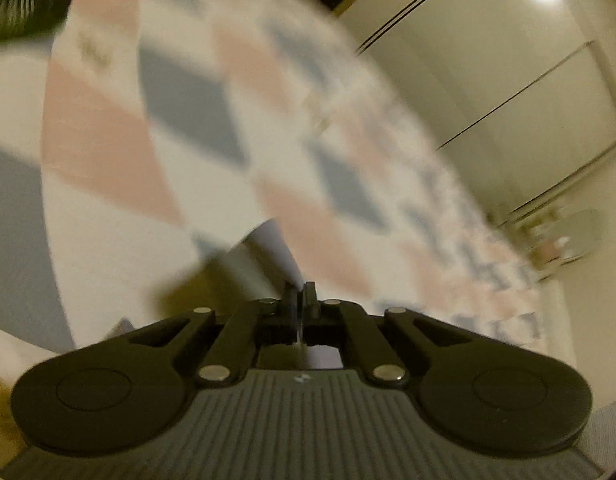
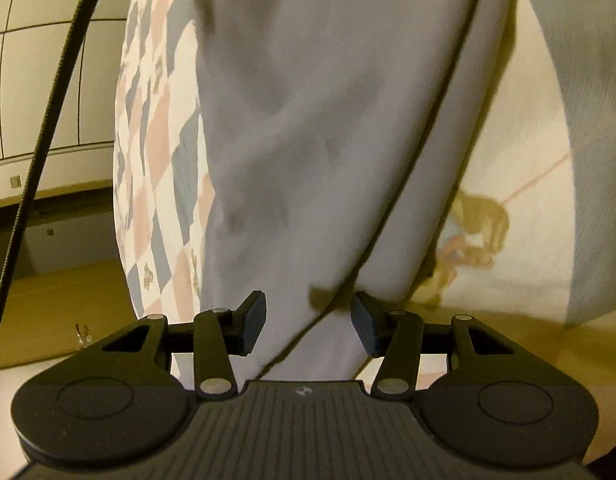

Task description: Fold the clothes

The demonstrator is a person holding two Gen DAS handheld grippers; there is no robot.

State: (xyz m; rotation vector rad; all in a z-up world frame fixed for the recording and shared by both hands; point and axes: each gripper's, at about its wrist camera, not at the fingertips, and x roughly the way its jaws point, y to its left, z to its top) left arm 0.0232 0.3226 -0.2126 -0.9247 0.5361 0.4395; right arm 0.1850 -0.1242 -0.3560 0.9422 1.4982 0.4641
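Pale panelled walls back a bed with one checked pink, grey and white quilt [image 1: 212,112]. One soft, light grey fabric garment [image 2: 308,128] hangs over it. Left tongs [image 1: 299,294] are clamped on its thin edge; right tongs [image 2: 308,322] stand apart around a fold. Judged limp; grip hems or corners.
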